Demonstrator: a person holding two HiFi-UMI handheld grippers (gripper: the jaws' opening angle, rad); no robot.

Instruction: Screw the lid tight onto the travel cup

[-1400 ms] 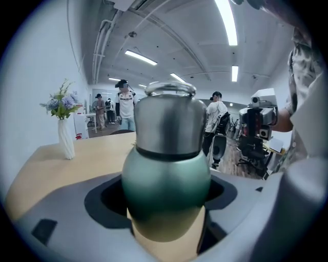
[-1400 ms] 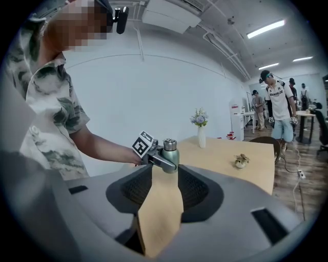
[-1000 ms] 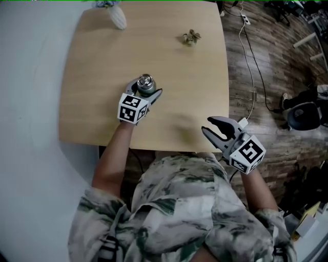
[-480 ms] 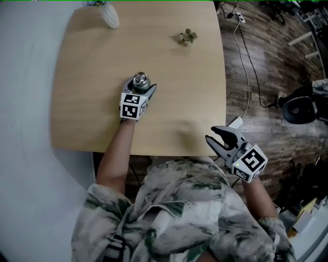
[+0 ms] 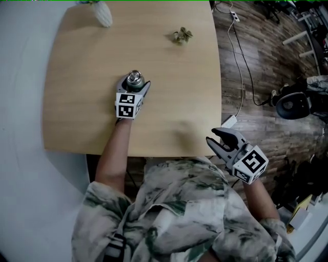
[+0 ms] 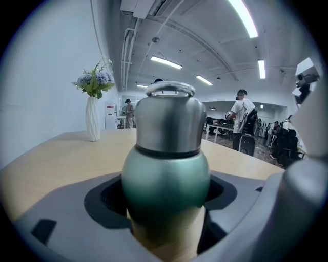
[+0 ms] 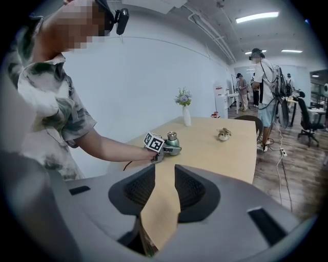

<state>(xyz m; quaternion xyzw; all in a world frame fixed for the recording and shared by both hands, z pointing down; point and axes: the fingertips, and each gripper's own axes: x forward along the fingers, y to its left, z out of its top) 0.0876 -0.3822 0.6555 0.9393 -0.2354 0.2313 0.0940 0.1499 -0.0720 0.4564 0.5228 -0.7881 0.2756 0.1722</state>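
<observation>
The travel cup is green with a steel lid that has a loop handle on top. It stands upright at the middle of the wooden table. My left gripper reaches in from the near side and is shut on the cup's green body, one jaw on each side. My right gripper hangs off the table's near right corner, over the floor. Its jaws stand a little apart with nothing between them. From there the cup shows far off on the table.
A white vase of flowers stands at the table's far left corner, and a small potted plant at the far right. A cable and an office chair are on the wooden floor to the right. People stand in the room behind.
My left gripper has sunk a little with the cup still in it, and its marker cube now sits squarer. The right gripper has drifted slightly away from the table's edge.
</observation>
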